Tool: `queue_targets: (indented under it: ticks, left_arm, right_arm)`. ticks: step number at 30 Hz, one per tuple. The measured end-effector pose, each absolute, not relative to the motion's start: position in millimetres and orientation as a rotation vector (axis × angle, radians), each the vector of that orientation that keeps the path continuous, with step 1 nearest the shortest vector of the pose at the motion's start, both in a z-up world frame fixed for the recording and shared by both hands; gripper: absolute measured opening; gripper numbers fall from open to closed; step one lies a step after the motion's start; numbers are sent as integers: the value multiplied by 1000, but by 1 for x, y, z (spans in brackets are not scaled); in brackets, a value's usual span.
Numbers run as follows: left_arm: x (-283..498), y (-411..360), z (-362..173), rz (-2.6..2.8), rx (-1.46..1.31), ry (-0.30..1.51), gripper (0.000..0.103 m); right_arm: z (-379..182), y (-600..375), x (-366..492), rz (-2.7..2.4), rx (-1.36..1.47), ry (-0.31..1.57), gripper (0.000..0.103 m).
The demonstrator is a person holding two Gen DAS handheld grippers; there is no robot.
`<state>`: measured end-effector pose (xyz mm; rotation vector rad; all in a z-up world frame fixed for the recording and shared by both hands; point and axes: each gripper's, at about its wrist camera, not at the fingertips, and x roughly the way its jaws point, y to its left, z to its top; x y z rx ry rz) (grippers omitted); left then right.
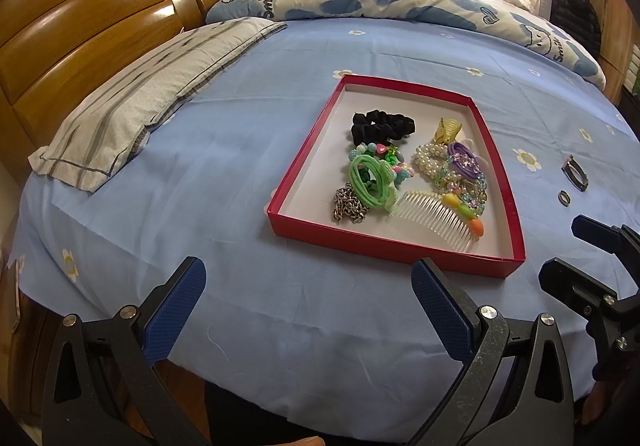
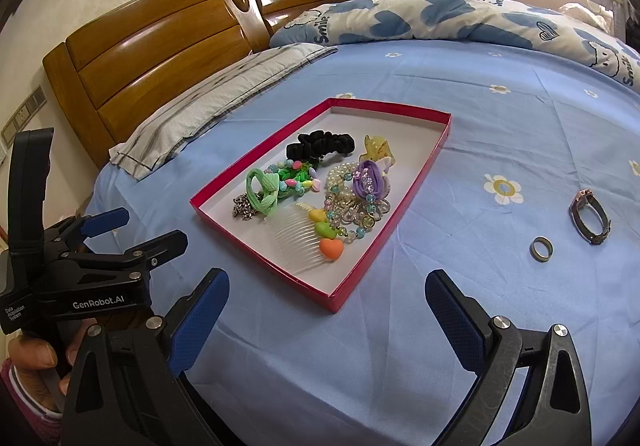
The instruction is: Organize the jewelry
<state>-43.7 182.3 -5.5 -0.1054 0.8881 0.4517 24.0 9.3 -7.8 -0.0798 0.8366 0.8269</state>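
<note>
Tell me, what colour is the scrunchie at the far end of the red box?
The scrunchie is black; the right wrist view shows it best.

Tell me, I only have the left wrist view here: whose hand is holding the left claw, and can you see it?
Observer: Yes. In the right wrist view, fingers wrap the handle of the left claw, with a striped cuff beneath them.
Operator: Any writing on that claw?
Observer: Its body reads GenRobot.AI, on the side your camera cannot see.
Operator: What is on the wall beside the headboard?
Observer: A row of wall switches sits left of the wooden headboard, outside your frame.
</note>
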Motion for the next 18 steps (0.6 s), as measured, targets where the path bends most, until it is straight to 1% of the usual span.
queue_targets:
  ticks: [18]
  left_arm:
    - [-44,182,-6,450,-108,891,103]
  right_arm:
    - [-7,9,23,828,-81,835,100]
